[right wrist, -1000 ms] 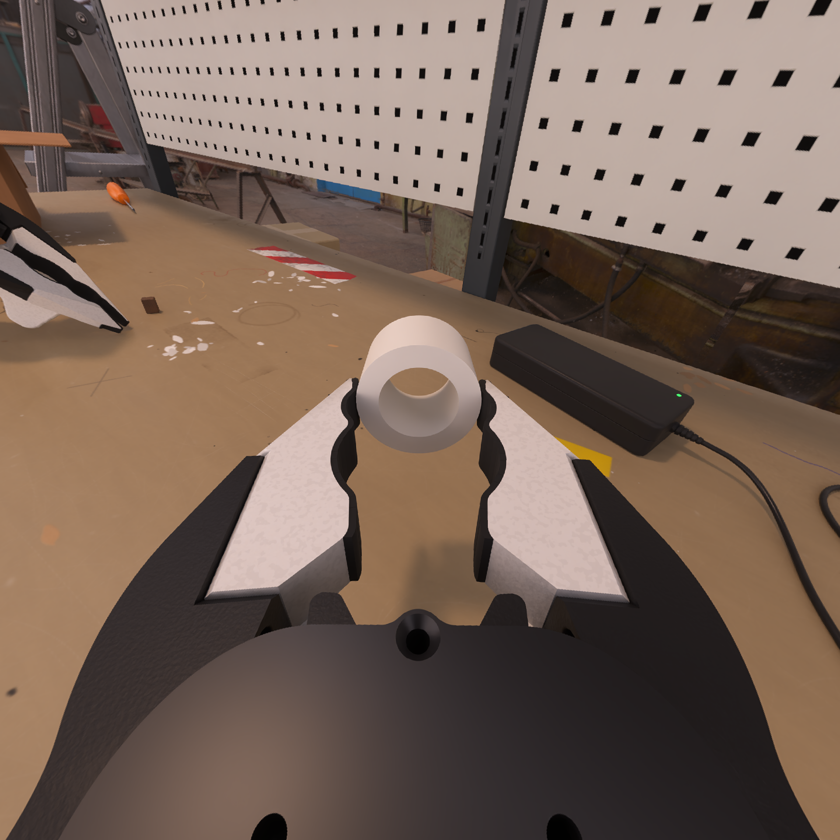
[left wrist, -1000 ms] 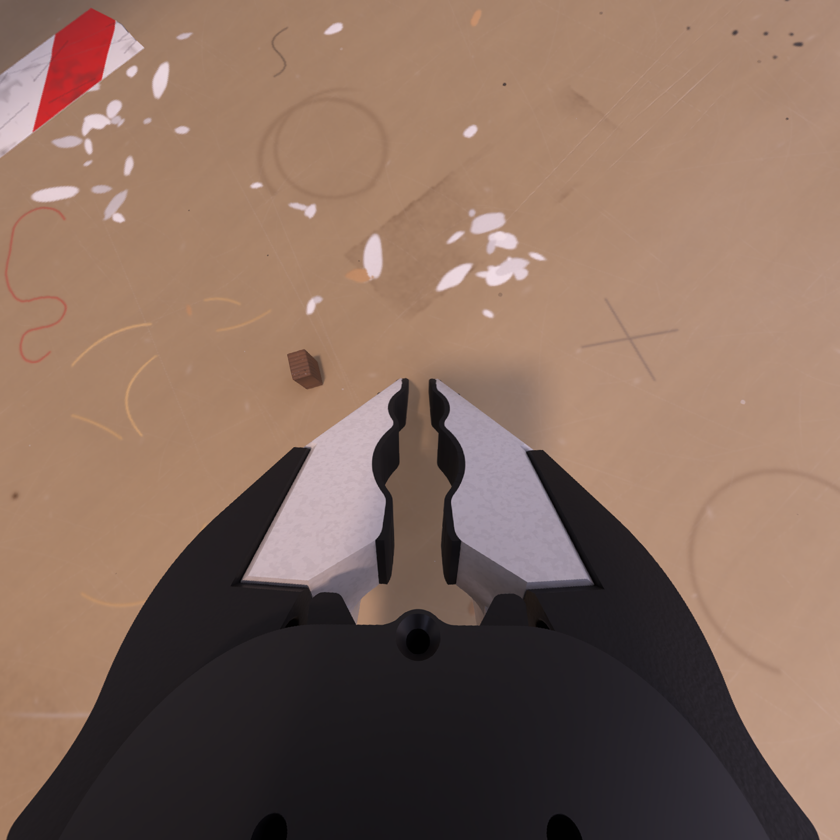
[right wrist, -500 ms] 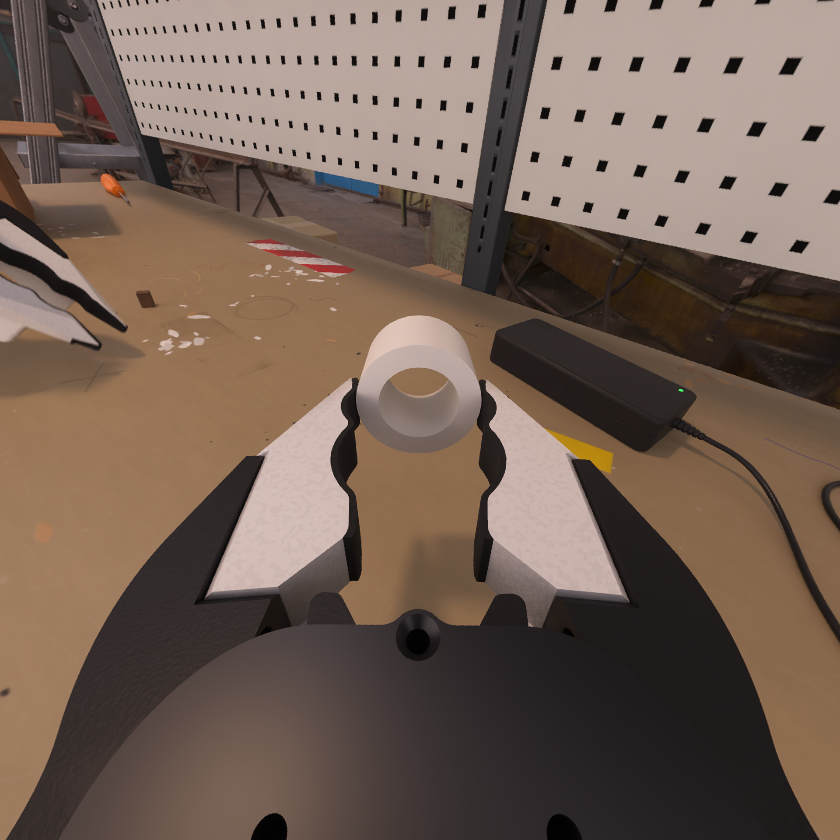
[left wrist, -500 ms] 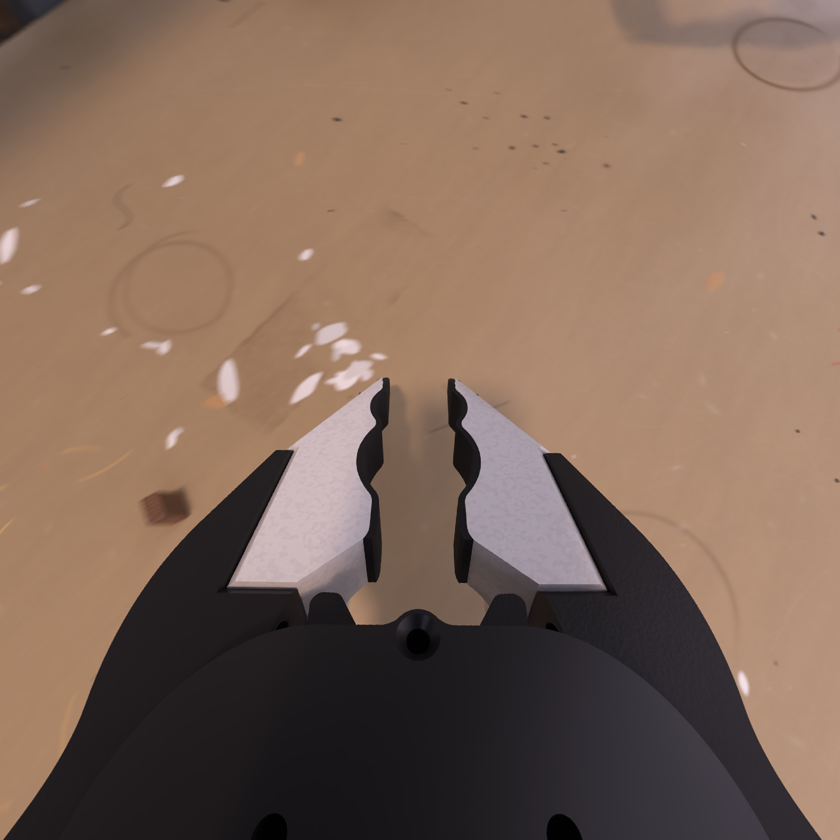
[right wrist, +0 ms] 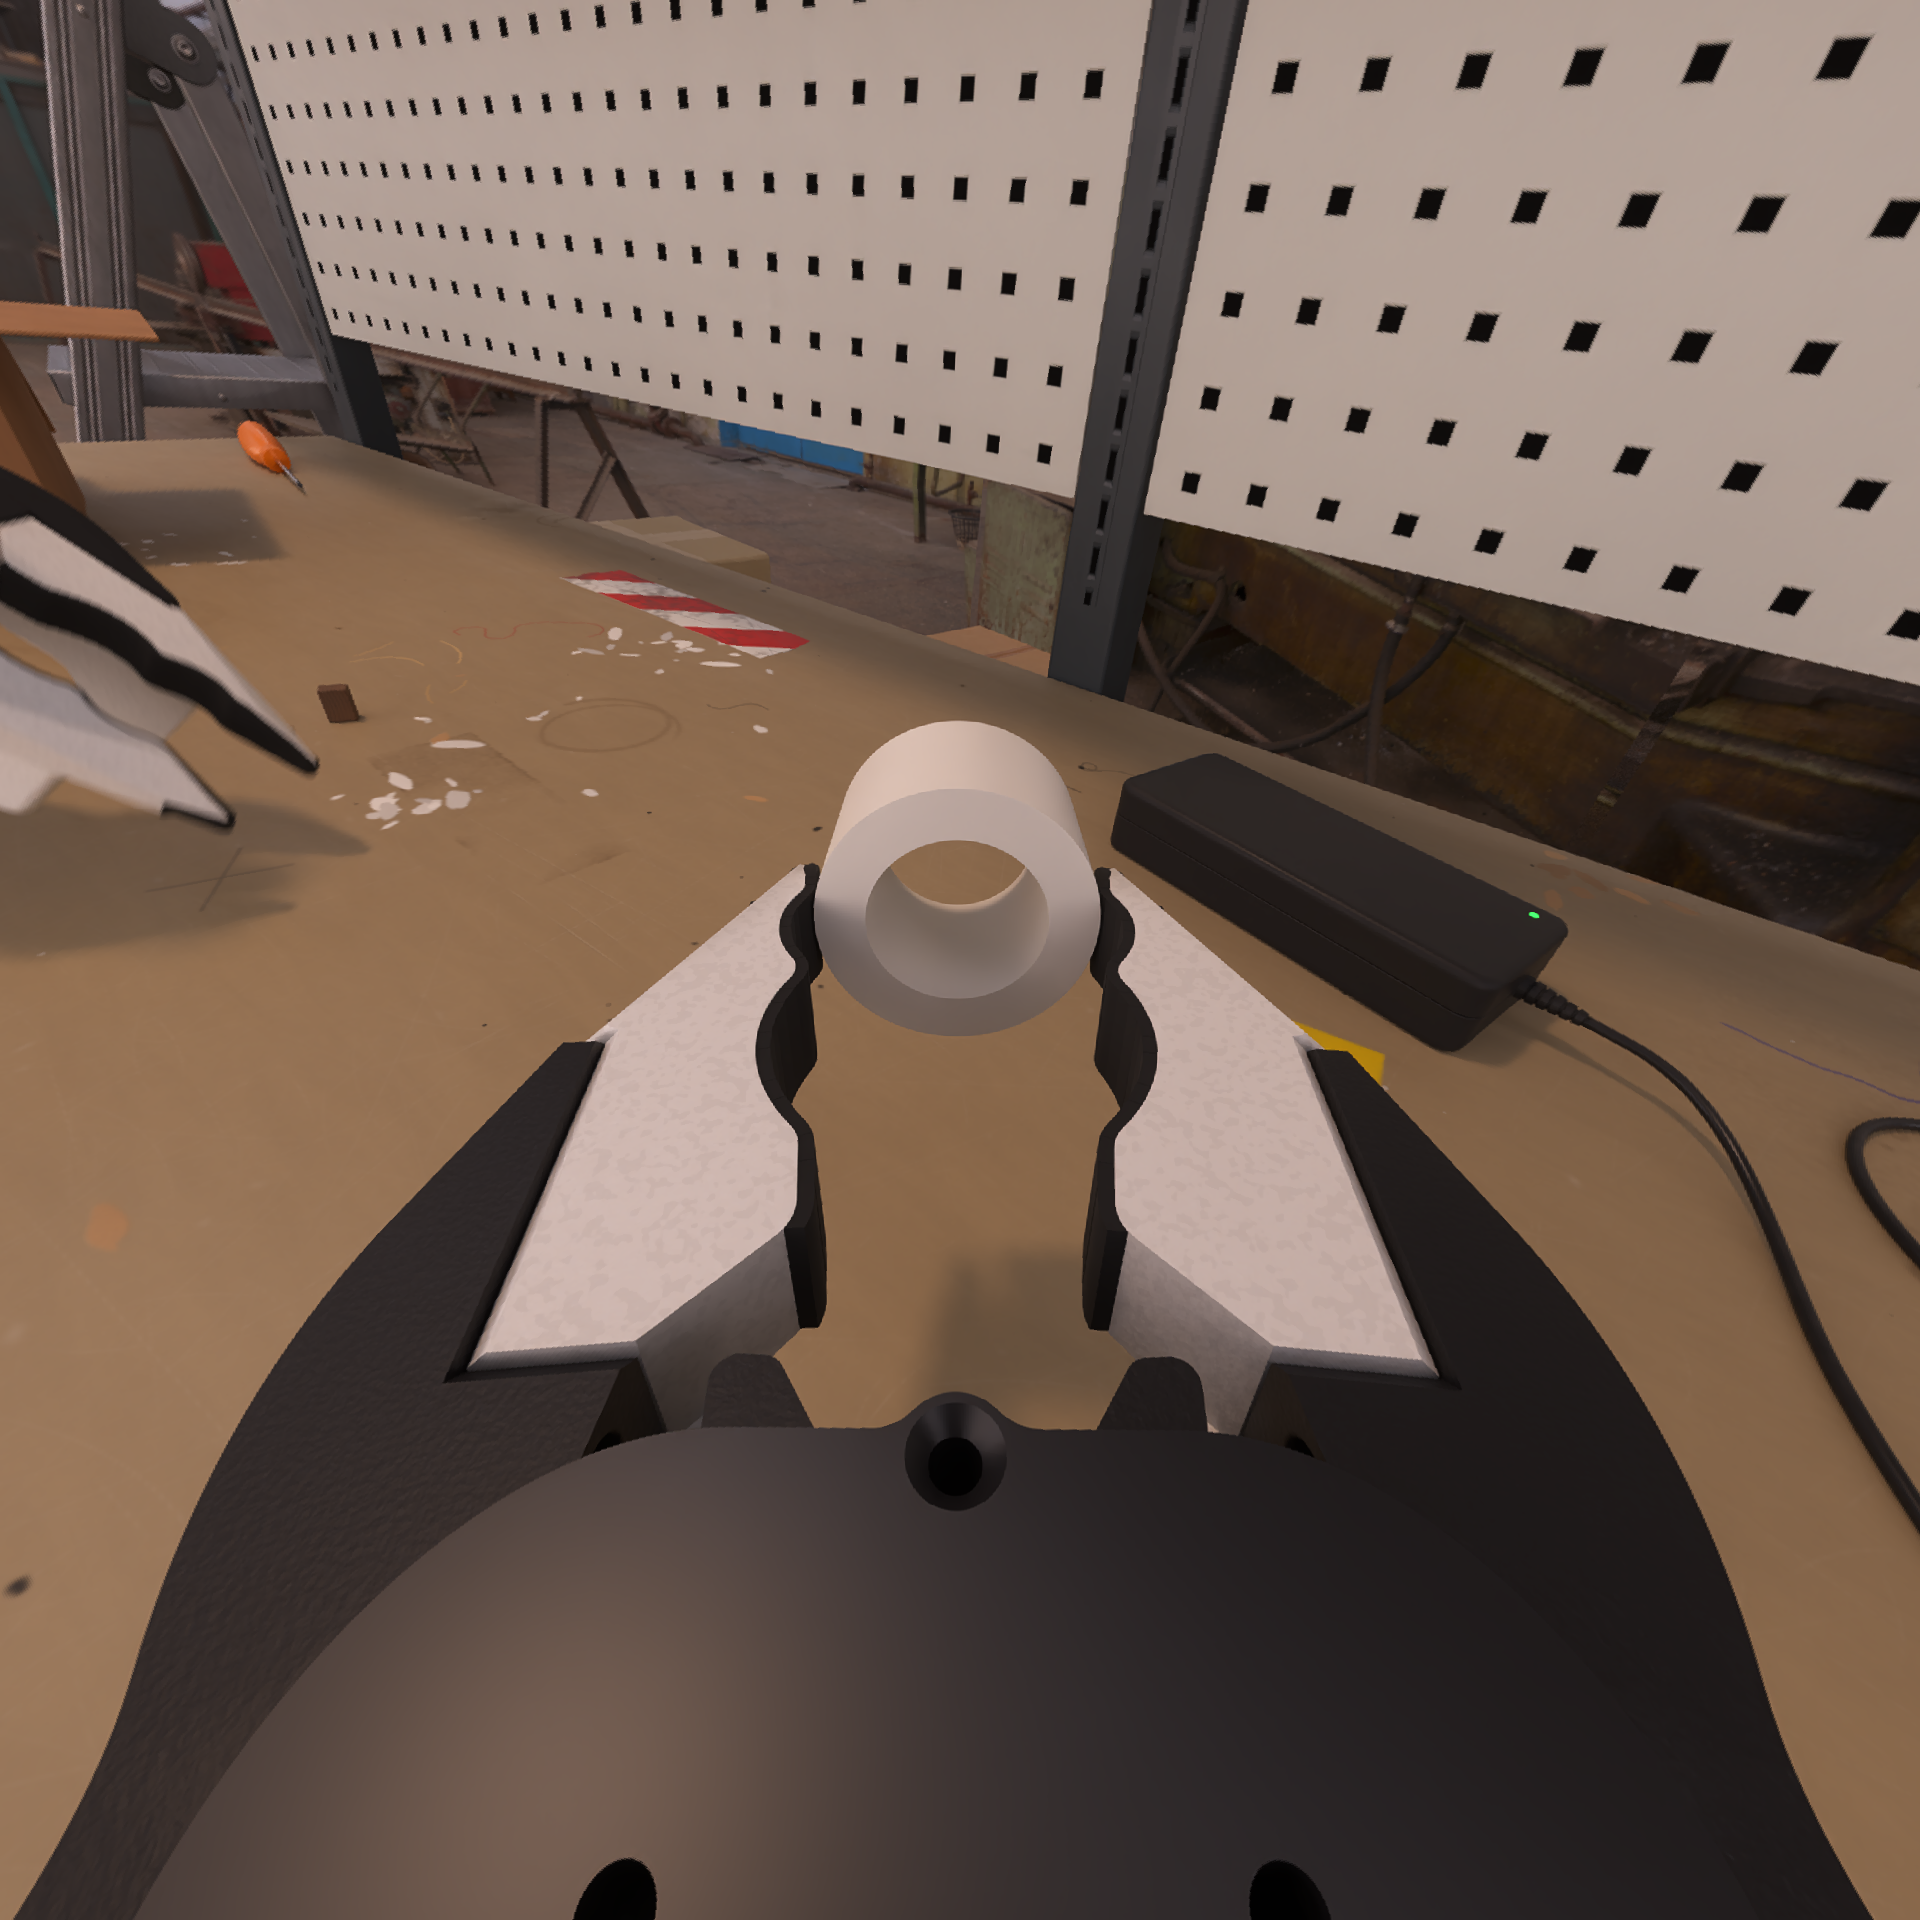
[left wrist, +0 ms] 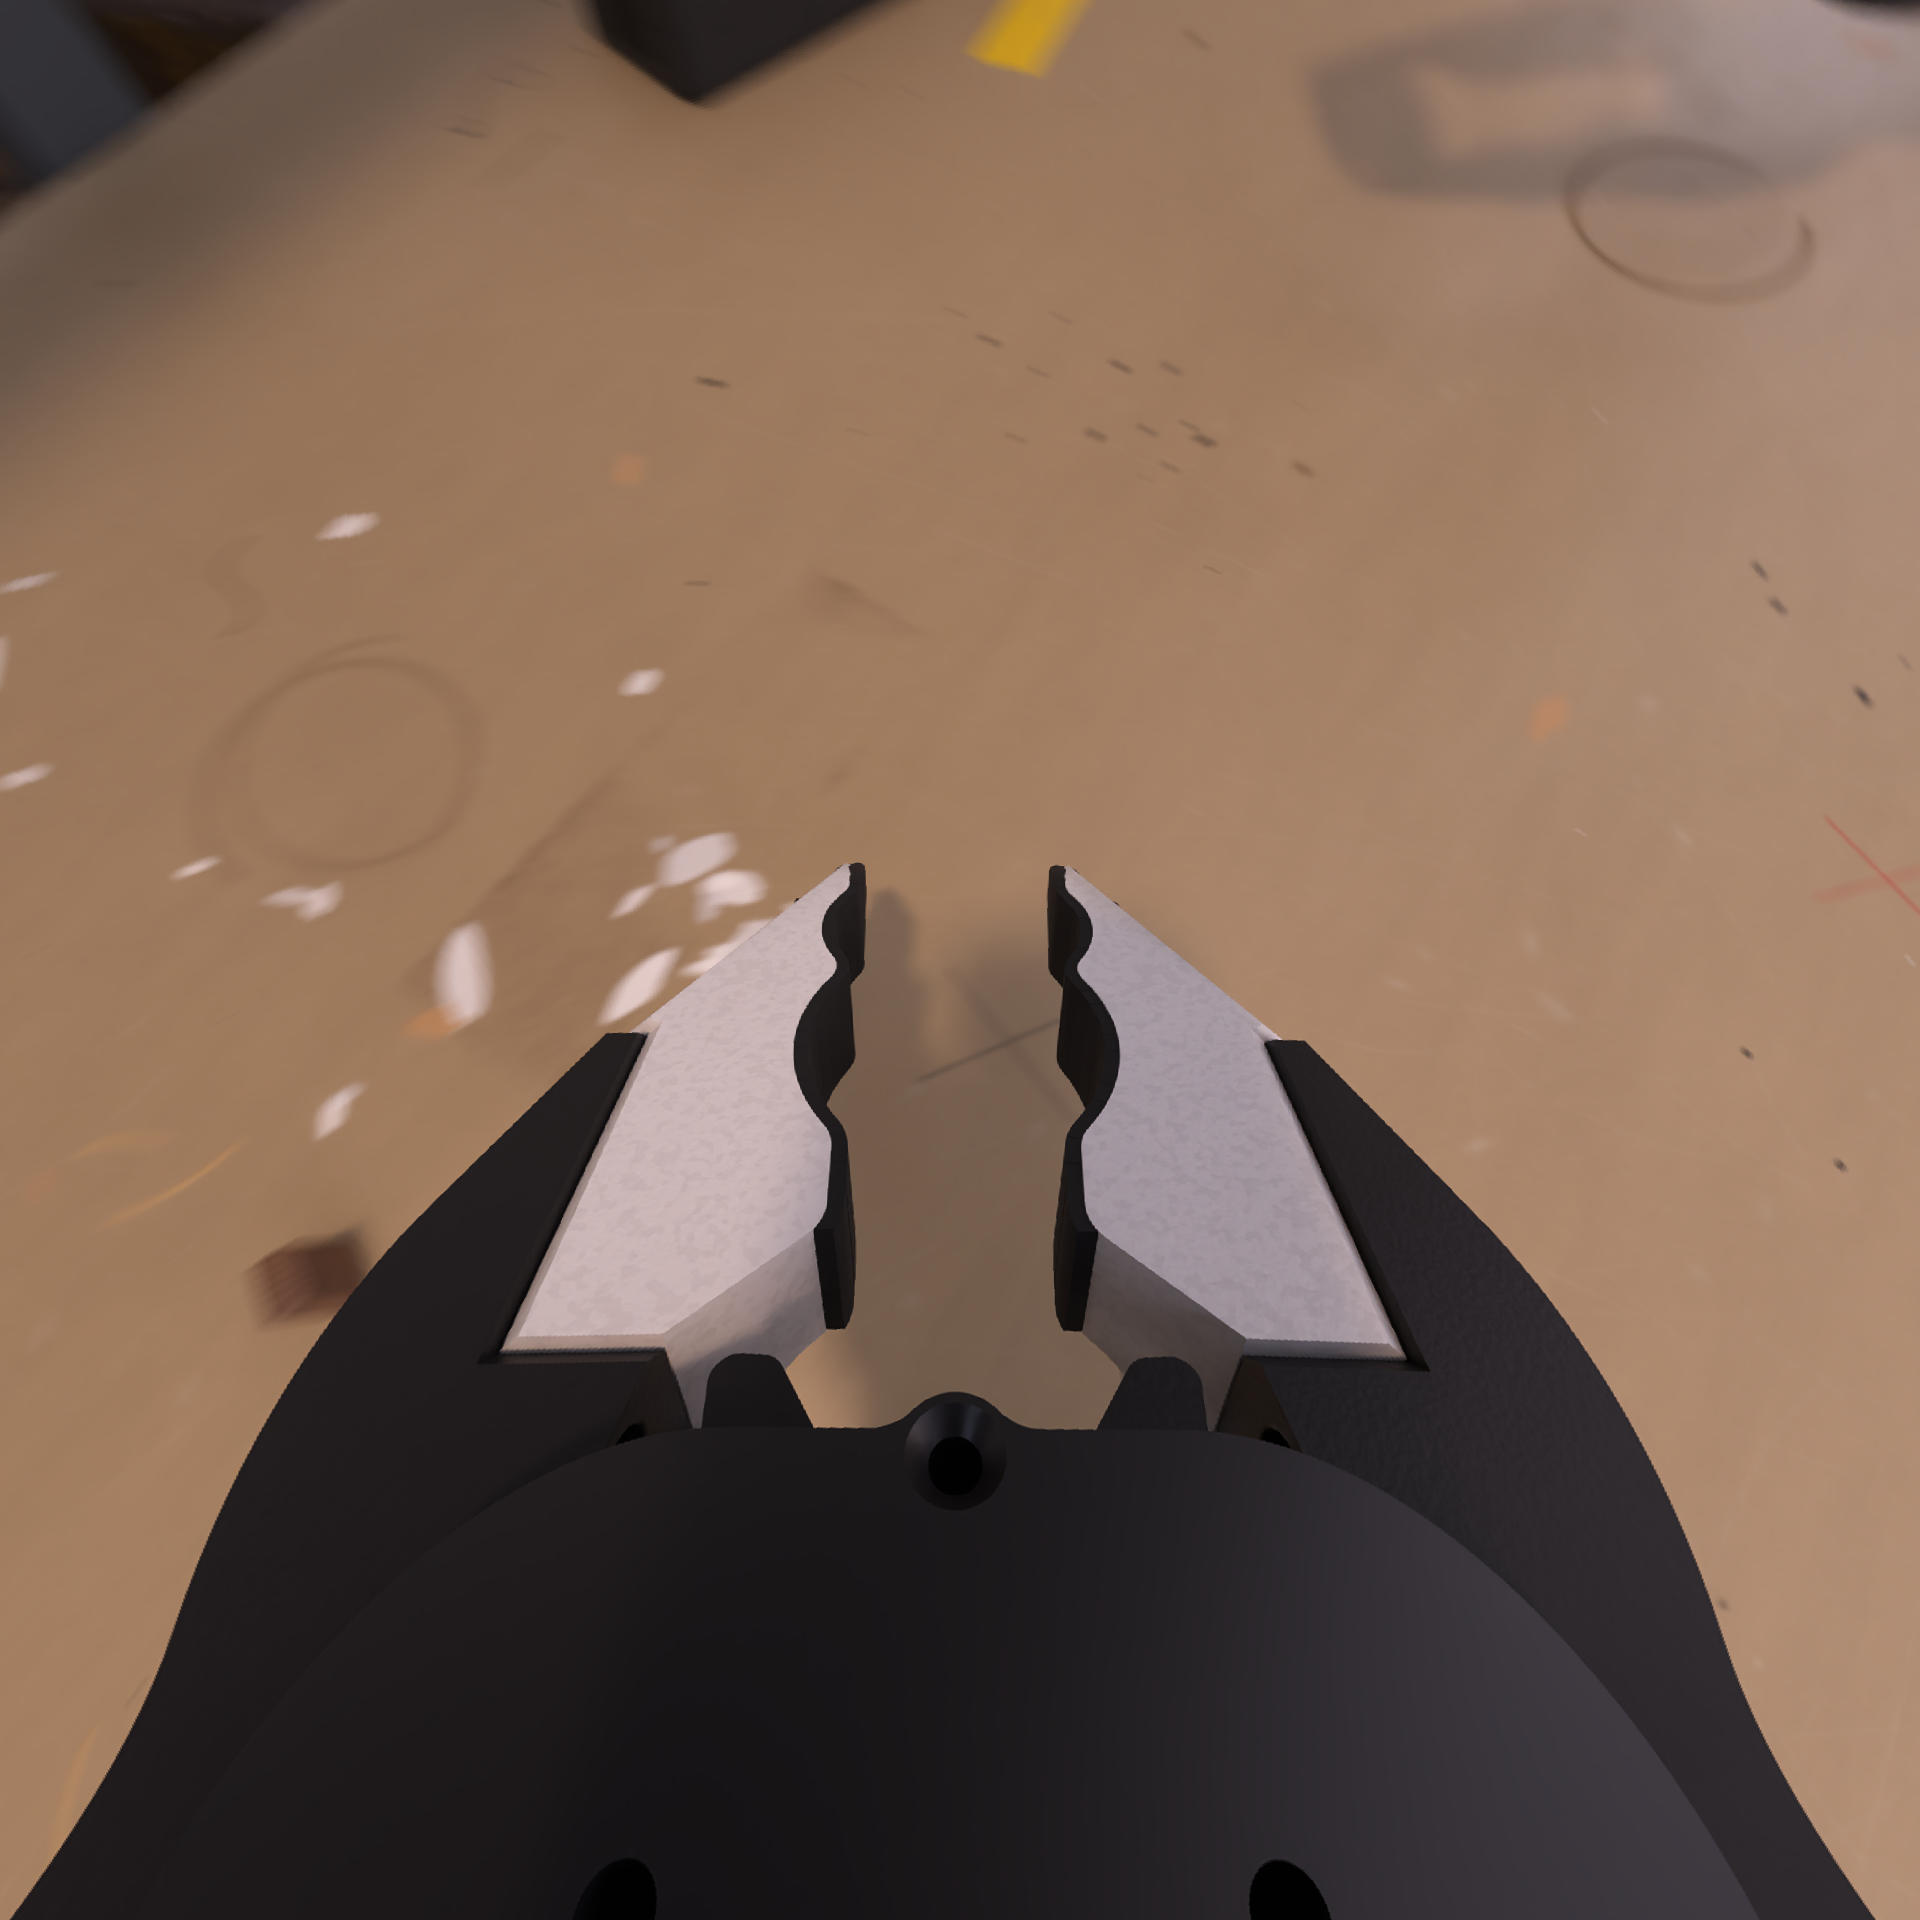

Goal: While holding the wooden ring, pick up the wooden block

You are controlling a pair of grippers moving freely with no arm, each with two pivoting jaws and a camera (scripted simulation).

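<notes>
A tan counter (right wrist: 520,1039), scuffed with white paint flecks and faint ring marks, runs beneath a white pegboard wall (right wrist: 727,208) along its far edge. The right hand-held gripper (right wrist: 954,914) pinches a pale wooden ring (right wrist: 956,883) between its 2 fingertips, lifted clear of the counter, with the ring's hole facing the camera. The small dark wooden block (right wrist: 338,703) lies on the counter toward the far left corner, near the paint flecks and well apart from the ring. The left hand-held gripper (right wrist: 270,790) hangs above the counter at the left edge of the right wrist view, its tips close to the block but not touching it. In the left wrist view, the left hand-held gripper (left wrist: 954,894) has its jaws spread with nothing between them, and the wooden block (left wrist: 307,1273) appears blurred on the counter, just beside the gripper's left finger and outside the gap. A black power brick (right wrist: 1340,894) with a green light and a trailing cable sits near the far edge, to the right of the ring. A red and white striped strip (right wrist: 691,613) lies at the far edge, and an orange-handled screwdriver (right wrist: 265,449) rests toward the far left corner.
</notes>
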